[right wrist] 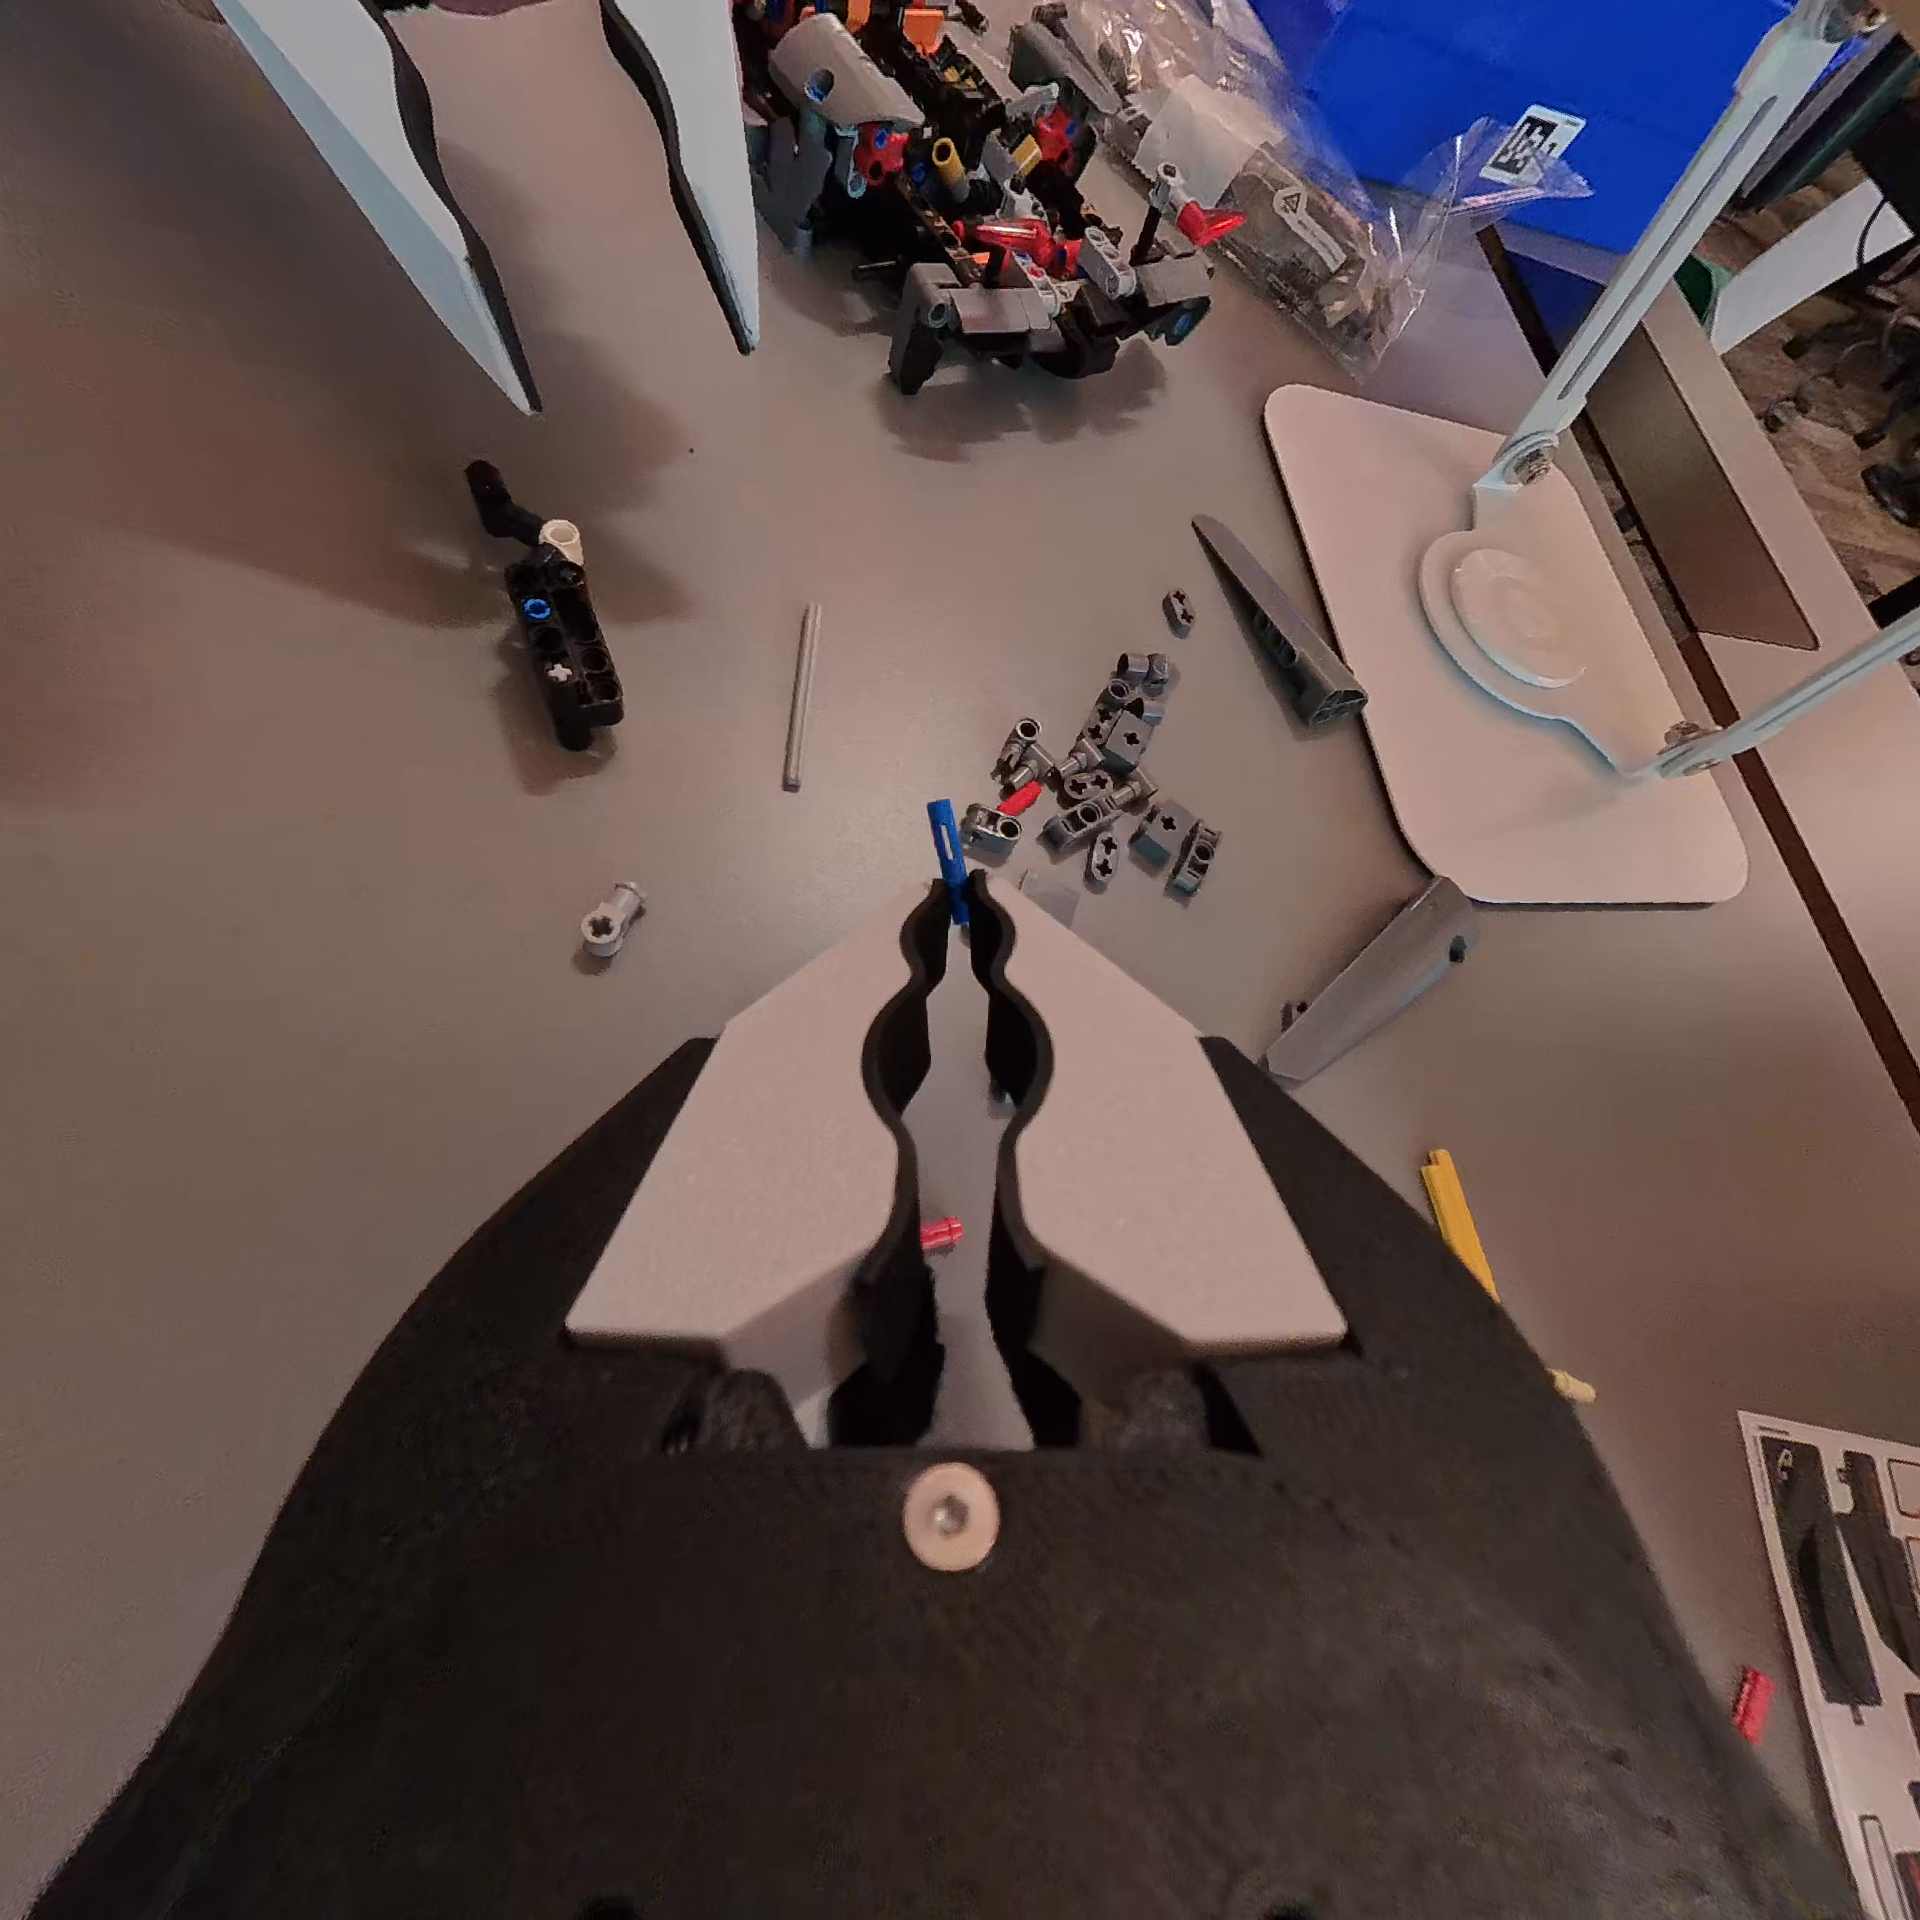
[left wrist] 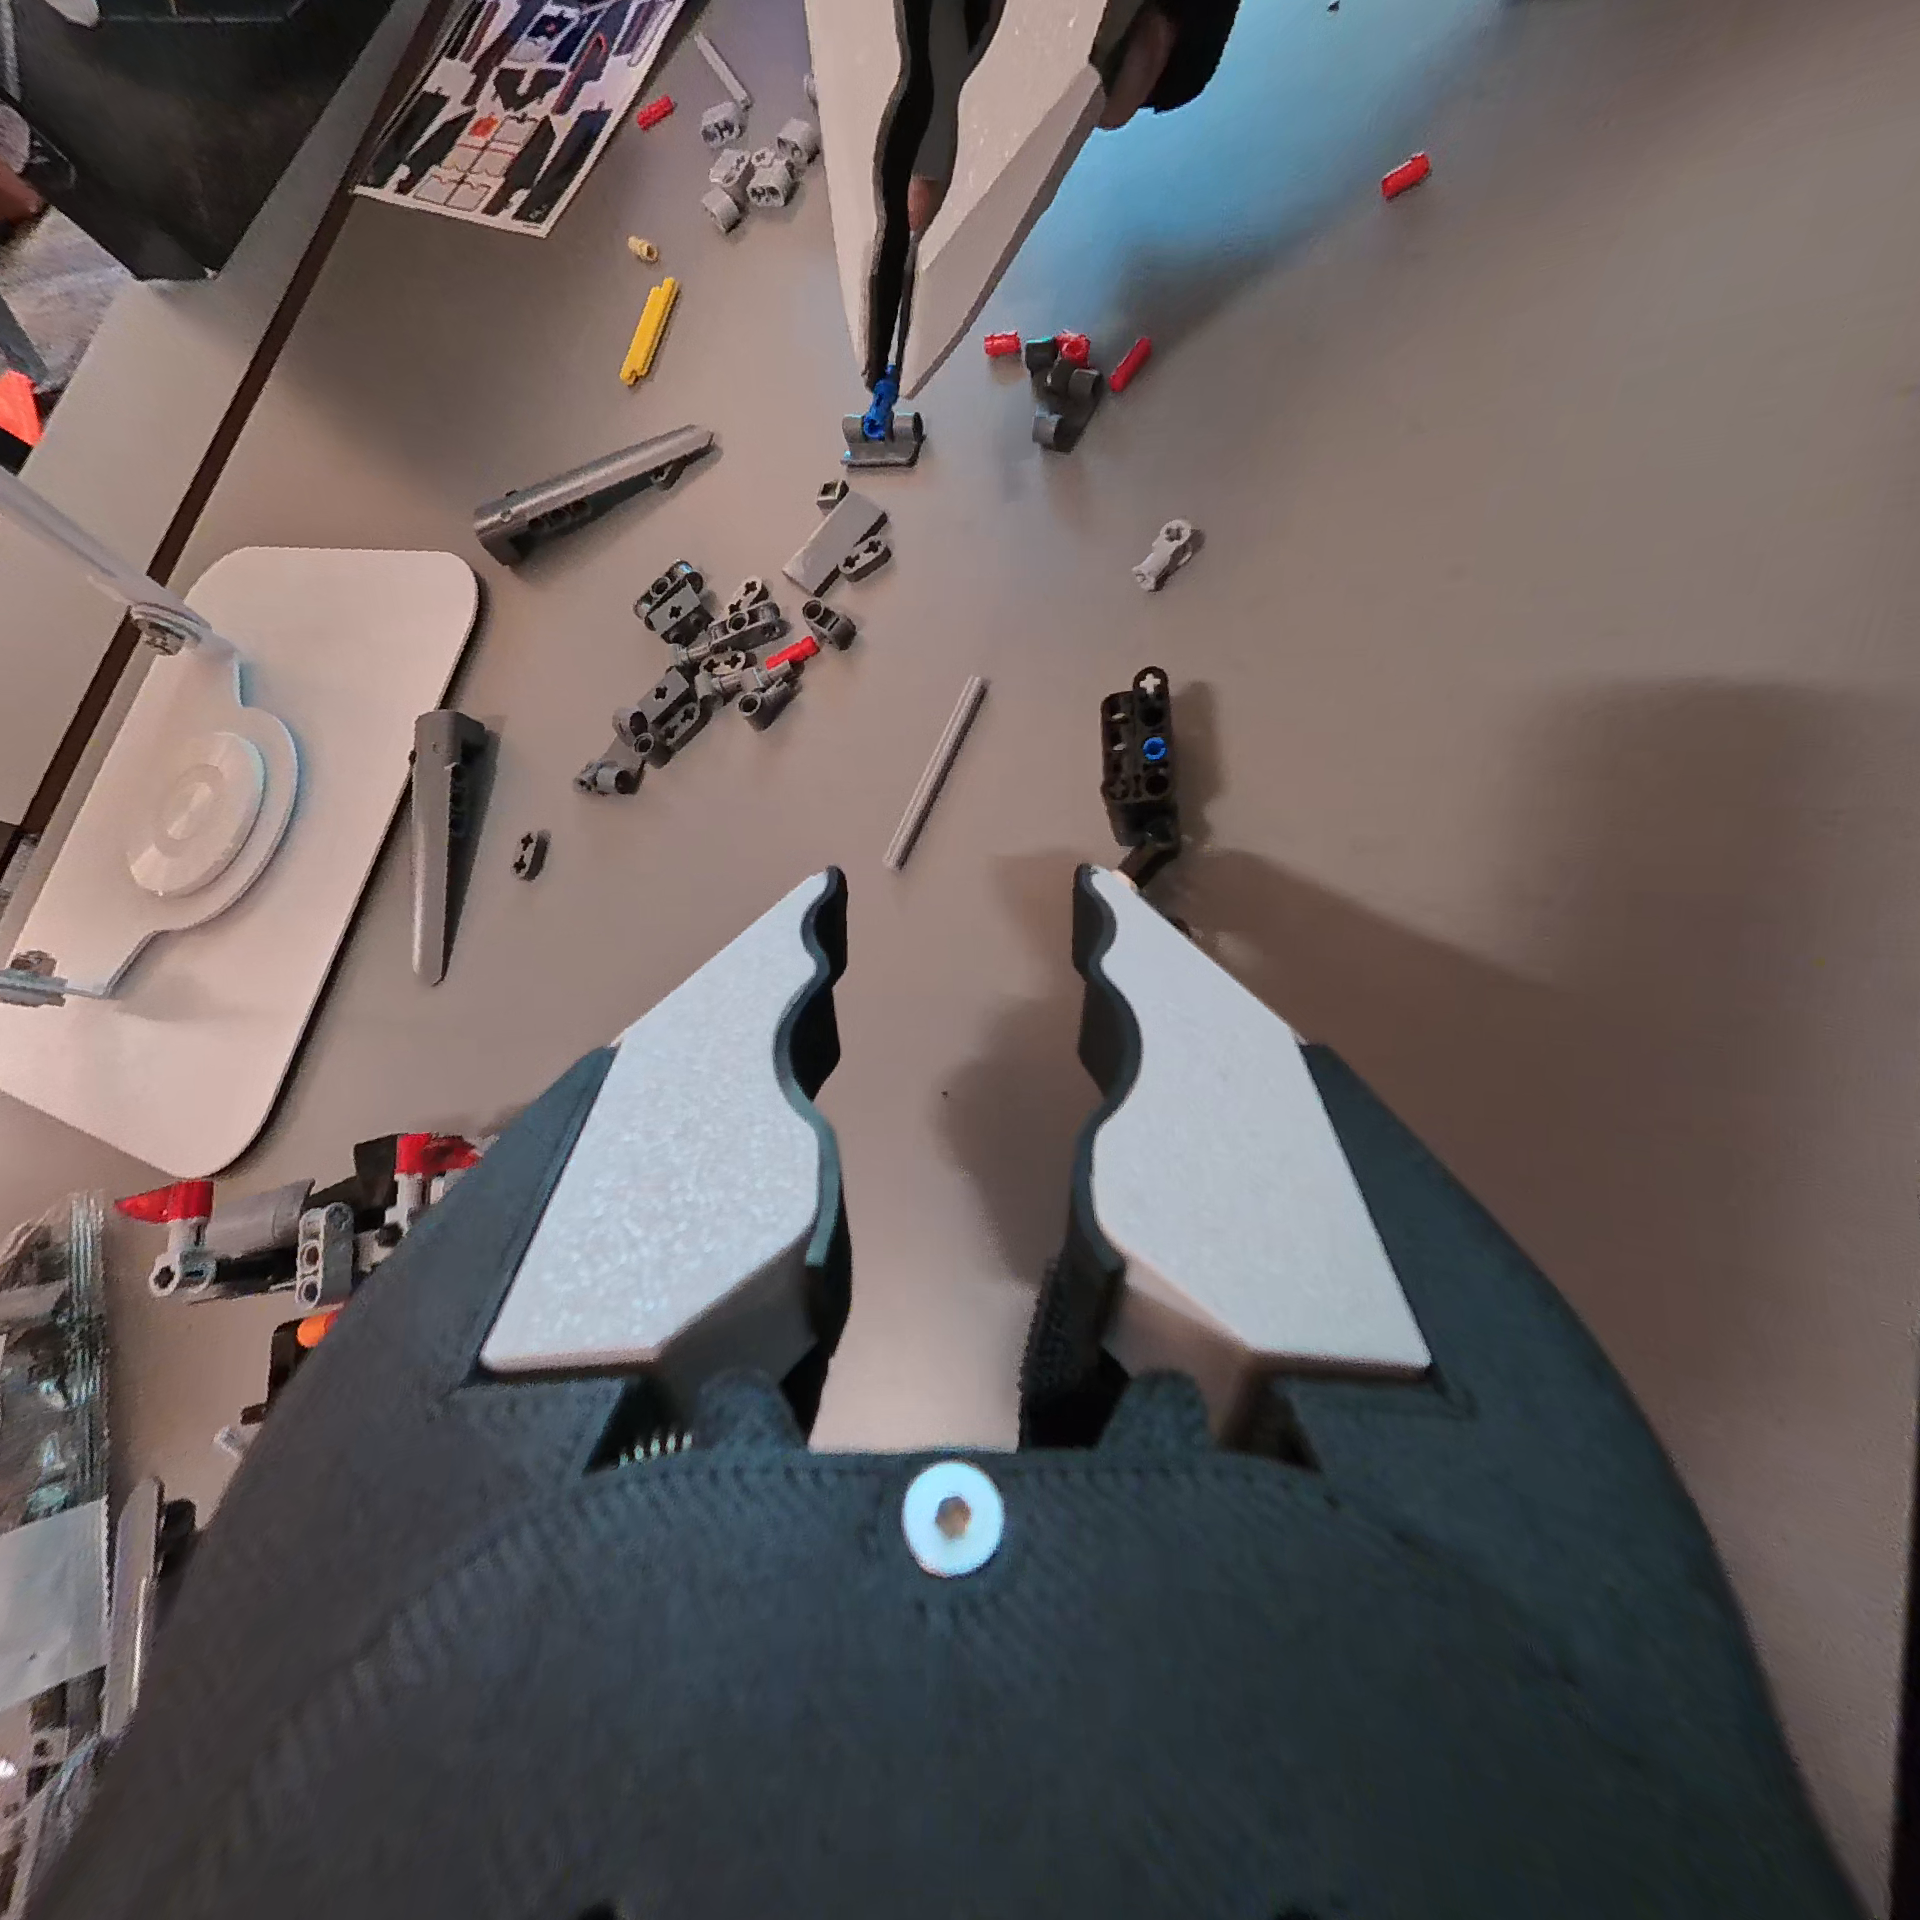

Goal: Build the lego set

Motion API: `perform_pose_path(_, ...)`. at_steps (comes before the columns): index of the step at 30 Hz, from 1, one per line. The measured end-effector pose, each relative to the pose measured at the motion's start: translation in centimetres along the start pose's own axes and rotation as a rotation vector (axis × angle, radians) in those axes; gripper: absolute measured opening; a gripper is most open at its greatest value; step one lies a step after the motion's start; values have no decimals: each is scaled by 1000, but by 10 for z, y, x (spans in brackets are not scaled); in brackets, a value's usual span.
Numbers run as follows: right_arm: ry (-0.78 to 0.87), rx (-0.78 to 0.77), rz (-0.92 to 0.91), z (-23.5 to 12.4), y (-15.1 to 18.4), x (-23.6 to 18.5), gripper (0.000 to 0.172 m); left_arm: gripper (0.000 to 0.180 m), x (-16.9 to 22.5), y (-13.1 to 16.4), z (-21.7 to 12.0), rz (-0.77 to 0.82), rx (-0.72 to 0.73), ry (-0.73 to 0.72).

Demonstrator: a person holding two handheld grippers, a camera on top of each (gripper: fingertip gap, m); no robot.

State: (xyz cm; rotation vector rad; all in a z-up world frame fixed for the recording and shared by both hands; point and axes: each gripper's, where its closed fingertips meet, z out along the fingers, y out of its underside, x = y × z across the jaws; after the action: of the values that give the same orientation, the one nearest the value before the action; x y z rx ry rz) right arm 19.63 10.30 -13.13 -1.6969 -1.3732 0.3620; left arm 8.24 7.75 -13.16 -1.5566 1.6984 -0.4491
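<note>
My right gripper (right wrist: 958, 885) is shut on a small blue pin (right wrist: 948, 847) that sticks out past its fingertips. In the left wrist view the right gripper (left wrist: 888, 379) holds the blue pin (left wrist: 883, 400) upright, just over or on a small grey connector (left wrist: 883, 438) on the table; I cannot tell if they touch. My left gripper (left wrist: 958, 883) is open and empty above bare table. A black beam assembly with a blue pin in it (left wrist: 1138, 753) lies just beyond its right fingertip. The left gripper (right wrist: 639, 374) also shows at the top left of the right wrist view.
A pile of dark grey connectors (left wrist: 717, 655) and a long grey axle (left wrist: 935, 774) lie between the grippers. A white stand base (left wrist: 239, 831), a partly built model (right wrist: 997, 208), plastic bags (right wrist: 1278, 197), a blue bin (right wrist: 1507, 94) and a sticker sheet (left wrist: 509, 104) ring the table. My hands' fingertips stand some 12 cm from each other. Between my left fingertips and the long grey axle (left wrist: 935, 774) there is roughly 7 cm. Look for it in the right wrist view (right wrist: 804, 690) too.
</note>
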Motion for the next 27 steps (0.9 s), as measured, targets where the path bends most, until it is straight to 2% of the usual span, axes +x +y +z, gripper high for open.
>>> perform_pose_path(9, -12, 1, -14, 1, -2, -5, 1, 42, 13, 3, -5, -1, -12, 8)
perform_pose_path(18, -30, -2, -29, 4, -2, -10, 1, 39, 31, -9, 12, 19, 6, 54)
perform_pose_path(21, -33, 1, -31, 3, -3, -11, 1, 32, 36, -15, 18, 78, 18, 25)
perform_pose_path(25, -31, 6, -32, 2, -4, -11, 1, 20, 46, -23, 21, 237, 36, -31)
perform_pose_path(27, -32, 6, -36, 2, -5, -11, 1, 23, 52, -19, 24, 270, -4, -31)
